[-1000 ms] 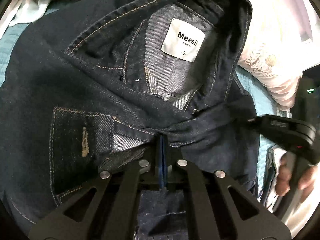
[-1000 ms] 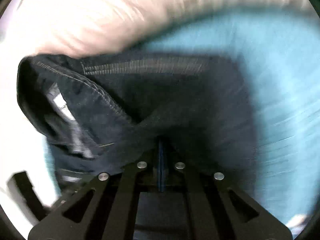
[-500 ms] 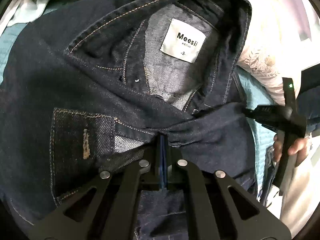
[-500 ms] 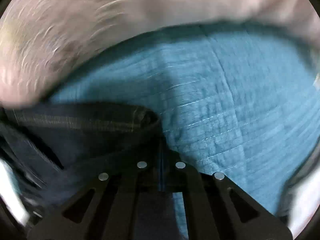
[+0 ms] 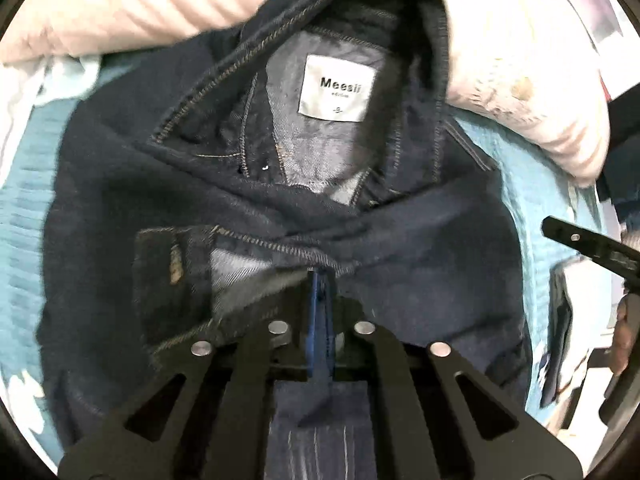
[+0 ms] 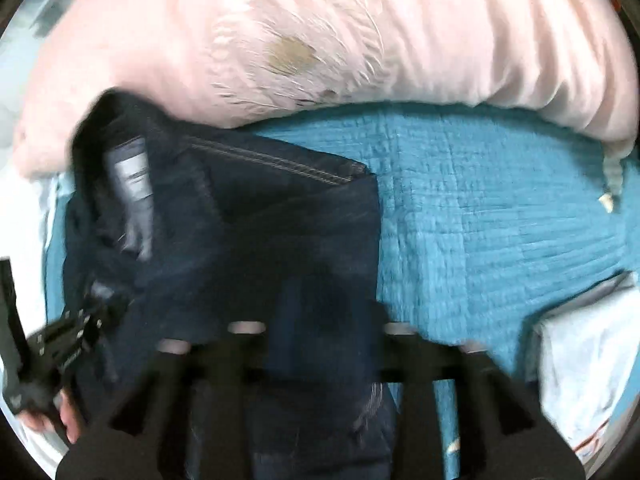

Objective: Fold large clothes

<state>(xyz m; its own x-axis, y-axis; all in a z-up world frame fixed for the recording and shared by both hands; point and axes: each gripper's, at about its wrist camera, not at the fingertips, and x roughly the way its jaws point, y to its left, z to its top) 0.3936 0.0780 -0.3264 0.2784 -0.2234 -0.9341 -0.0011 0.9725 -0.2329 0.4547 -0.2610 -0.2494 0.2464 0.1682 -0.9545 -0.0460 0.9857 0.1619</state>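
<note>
A dark denim jacket (image 5: 168, 184) lies folded on the teal quilt, collar up, with a white "Meesii" label (image 5: 337, 93) showing. My left gripper (image 5: 320, 280) is shut on a fold of the jacket at its front middle. In the right wrist view the jacket (image 6: 248, 220) lies at the left, blurred. My right gripper (image 6: 316, 320) has its jaws spread wide over the jacket's right part and holds nothing. The right gripper also shows in the left wrist view (image 5: 588, 246) at the right edge, off the cloth. The left gripper shows in the right wrist view (image 6: 76, 340) at the lower left.
A pink pillow (image 6: 360, 40) lies behind the jacket, touching the collar. The teal quilt (image 6: 500, 220) stretches to the right. White and pale folded cloth (image 6: 588, 364) lies at the lower right. More clothes (image 5: 560, 340) lie at the right edge in the left wrist view.
My right gripper has let go of the jacket's right side, opened and drawn back. The jacket's right part now lies flat. My left gripper keeps its hold and has pulled back a little.
</note>
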